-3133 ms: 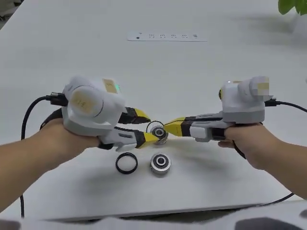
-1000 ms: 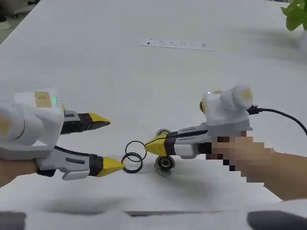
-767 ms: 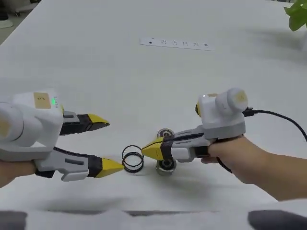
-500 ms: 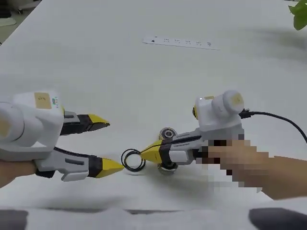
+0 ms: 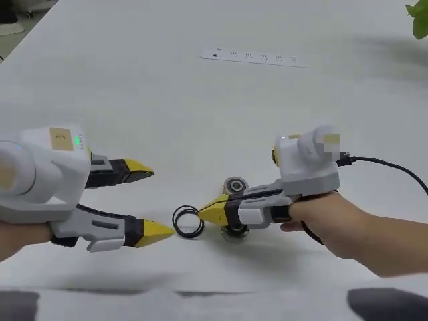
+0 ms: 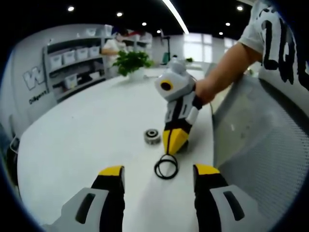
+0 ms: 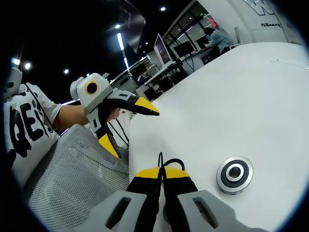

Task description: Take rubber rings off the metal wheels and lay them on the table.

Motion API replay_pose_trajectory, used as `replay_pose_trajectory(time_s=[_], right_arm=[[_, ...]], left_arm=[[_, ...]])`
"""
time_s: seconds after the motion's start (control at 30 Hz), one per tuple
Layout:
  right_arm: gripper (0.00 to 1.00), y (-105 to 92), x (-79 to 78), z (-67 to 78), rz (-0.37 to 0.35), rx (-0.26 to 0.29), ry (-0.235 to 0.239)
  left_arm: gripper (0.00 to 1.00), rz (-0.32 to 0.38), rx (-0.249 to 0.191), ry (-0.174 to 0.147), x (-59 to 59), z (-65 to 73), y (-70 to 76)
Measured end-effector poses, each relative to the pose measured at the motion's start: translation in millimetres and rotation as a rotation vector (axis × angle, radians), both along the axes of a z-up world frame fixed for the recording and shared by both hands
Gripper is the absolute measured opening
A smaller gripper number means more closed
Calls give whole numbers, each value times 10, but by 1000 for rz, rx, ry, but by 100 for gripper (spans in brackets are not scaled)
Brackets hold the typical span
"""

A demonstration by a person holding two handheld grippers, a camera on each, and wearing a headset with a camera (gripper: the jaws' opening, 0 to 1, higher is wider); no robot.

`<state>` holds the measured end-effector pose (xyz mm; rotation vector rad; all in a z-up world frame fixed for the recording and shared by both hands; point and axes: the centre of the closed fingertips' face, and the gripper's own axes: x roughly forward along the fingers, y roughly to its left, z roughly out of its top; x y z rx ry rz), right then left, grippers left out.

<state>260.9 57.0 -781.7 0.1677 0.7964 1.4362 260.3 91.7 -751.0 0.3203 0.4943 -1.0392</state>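
1. The right tool (image 5: 202,212) is clenched on a thin rubber ring (image 5: 188,221), held low at its tips, probably so the ring can drop flat on the counter (image 5: 200,114)
2. The ring looks doubled there and may rest on another one; I cannot tell
3. One bare wheel (image 5: 235,185) sits just beyond the right tool's jaws, and a second wheel (image 5: 234,233) is half hidden under them
4. The left tool (image 5: 152,202) is released, jaws wide, facing the ring from near, likely leaving room for the drop
5. The counter's near edge runs close behind both tools; open room lies ahead of them
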Motion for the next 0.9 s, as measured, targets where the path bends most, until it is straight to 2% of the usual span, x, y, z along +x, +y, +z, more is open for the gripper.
replay_pose_trajectory(time_s=[0.57, 0.9], right_arm=[[0, -23, 30, -64, -21, -24, 10], [1, -40, 63, -97, -26, -47, -15]], left_arm=[[58, -2, 7, 15, -29, -42, 5], [57, -9, 8, 19, -29, -37, -24]])
